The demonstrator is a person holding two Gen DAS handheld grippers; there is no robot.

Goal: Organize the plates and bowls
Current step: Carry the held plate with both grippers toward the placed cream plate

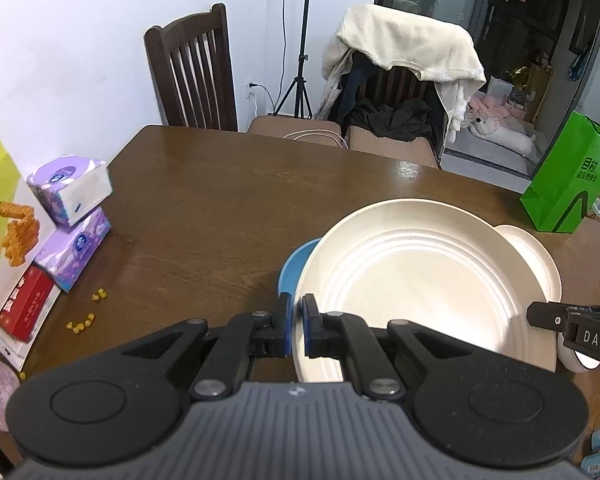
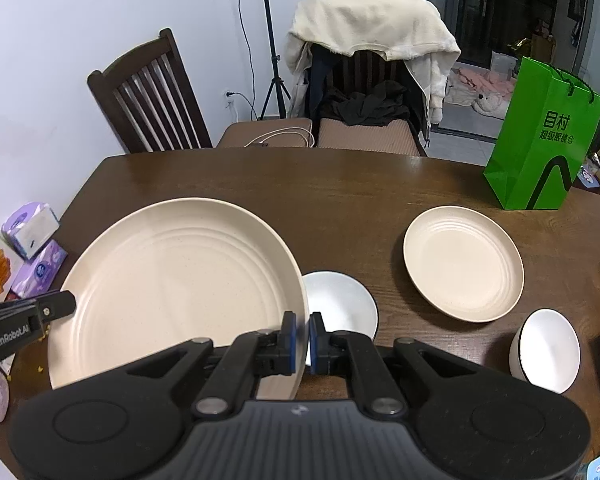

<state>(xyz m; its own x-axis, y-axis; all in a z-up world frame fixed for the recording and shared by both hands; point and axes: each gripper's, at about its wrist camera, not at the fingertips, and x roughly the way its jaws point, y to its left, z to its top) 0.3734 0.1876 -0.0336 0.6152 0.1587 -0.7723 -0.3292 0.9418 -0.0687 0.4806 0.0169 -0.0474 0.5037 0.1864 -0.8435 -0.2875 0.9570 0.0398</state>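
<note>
While both claws grip it by opposite edges, the large cream plate (image 2: 172, 292) hangs empty above the wooden table (image 2: 340, 184): the left gripper (image 1: 298, 322) is clenched on its rim at 9 o'clock, the right gripper (image 2: 302, 338) at 3 o'clock. A smaller cream plate (image 2: 464, 264), also empty, lies at 2 o'clock in the right view, a white bowl (image 2: 548, 350) (nothing inside) at 4 o'clock, another white bowl (image 2: 342, 304) just beside the held rim
</note>
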